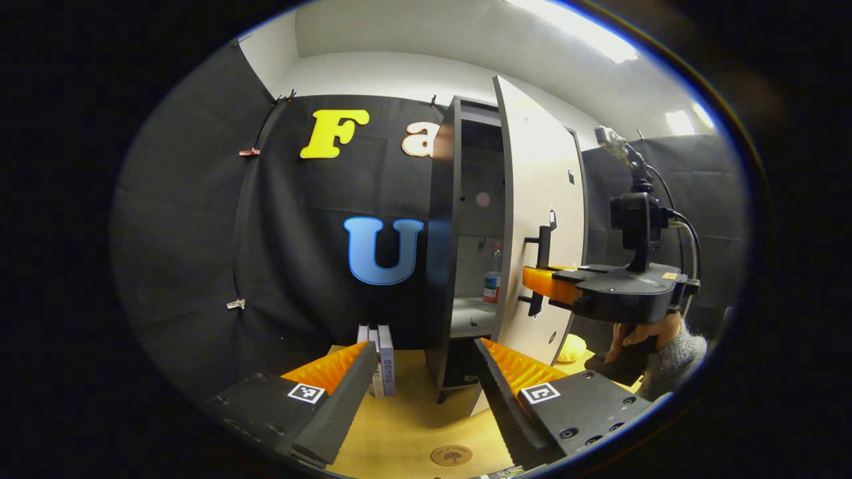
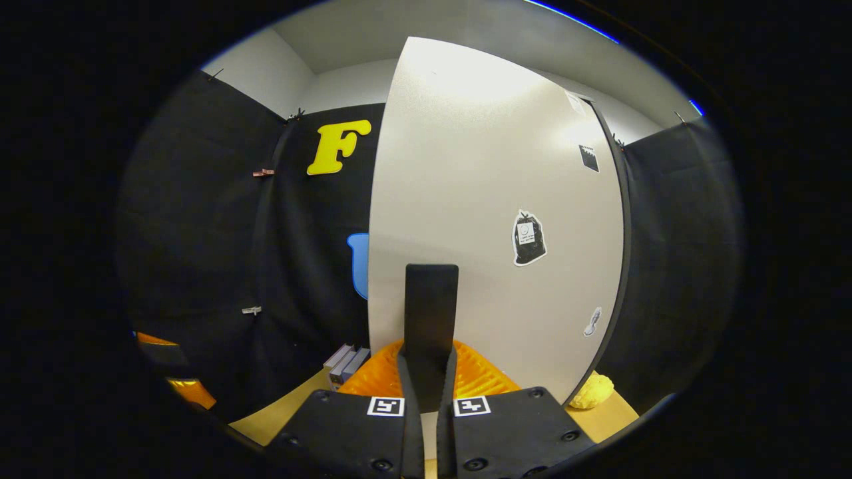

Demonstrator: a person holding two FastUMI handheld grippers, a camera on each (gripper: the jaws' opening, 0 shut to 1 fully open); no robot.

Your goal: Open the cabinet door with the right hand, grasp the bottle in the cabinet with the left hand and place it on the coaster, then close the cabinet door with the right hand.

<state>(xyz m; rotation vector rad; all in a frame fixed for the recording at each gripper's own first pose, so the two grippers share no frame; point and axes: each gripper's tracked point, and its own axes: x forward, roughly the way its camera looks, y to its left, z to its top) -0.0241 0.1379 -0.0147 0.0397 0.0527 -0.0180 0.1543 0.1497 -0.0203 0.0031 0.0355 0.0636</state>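
- The cabinet (image 1: 466,219) stands on the wooden table (image 1: 413,426) with its door (image 1: 539,219) swung partly open, so the shelf inside can be seen past the door's edge.
- The bottle (image 1: 492,274) stands upright on that shelf, just behind the door's edge, with a red cap and a label around its lower half.
- The right gripper (image 1: 540,279) is closed on the door handle (image 1: 542,247); in the right gripper view both fingers press on the dark upright bar of the handle from either side, close against the pale door face.
- A hand (image 1: 639,332) in a grey knitted sleeve holds that gripper from below.
- The left gripper (image 1: 426,379) hangs above the table in front of the cabinet, its fingers spread wide apart with nothing between them.
- The round coaster (image 1: 451,455) lies flat on the table near the front edge, between the left gripper's fingers in its own view, well apart from the cabinet.
- A few books (image 1: 379,359) stand upright just left of the cabinet.
- A yellow lump (image 2: 592,391) lies on the table to the right of the door.
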